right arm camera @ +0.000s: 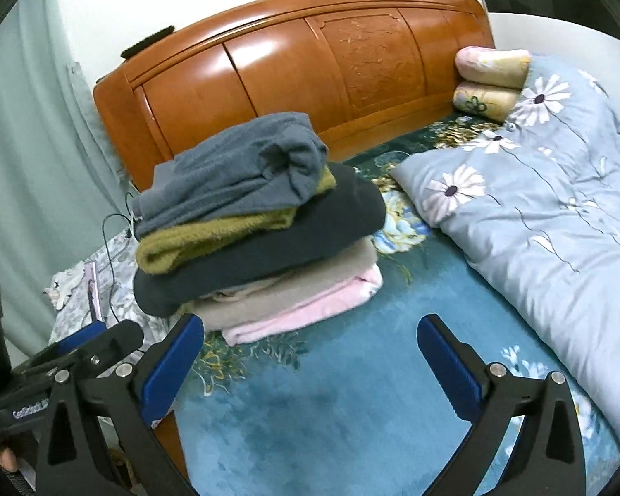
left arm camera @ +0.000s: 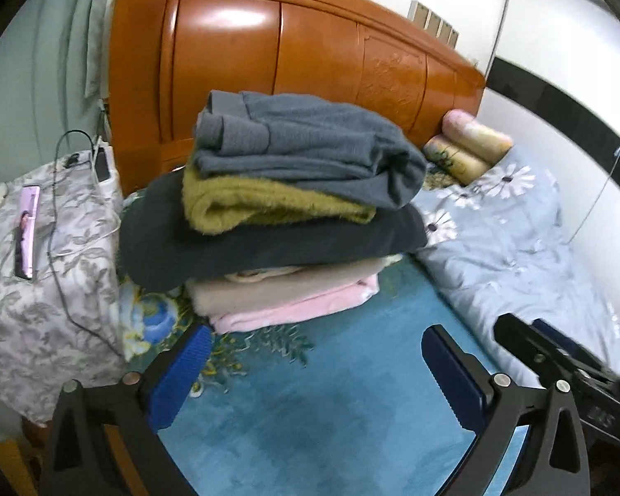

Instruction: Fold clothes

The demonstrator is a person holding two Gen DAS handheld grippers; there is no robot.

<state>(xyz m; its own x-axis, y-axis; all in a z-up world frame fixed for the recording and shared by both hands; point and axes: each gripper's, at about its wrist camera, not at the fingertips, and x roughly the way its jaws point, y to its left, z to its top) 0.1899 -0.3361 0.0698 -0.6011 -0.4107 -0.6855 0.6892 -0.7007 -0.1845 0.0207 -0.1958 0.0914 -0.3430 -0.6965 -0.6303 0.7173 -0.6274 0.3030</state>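
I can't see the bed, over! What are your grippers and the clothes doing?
Left gripper open, empty. Right gripper open, empty. Folded clothes stack on bed, grey-blue garment on top. Nothing blocking.

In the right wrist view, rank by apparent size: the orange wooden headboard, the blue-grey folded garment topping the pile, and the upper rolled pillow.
1. Orange wooden headboard
2. Blue-grey folded garment; nearer the camera, so flattered
3. Upper rolled pillow

Pink garment (left arm camera: 293, 310) mostly buried under stack; quilt (right arm camera: 558, 215) cut off right.
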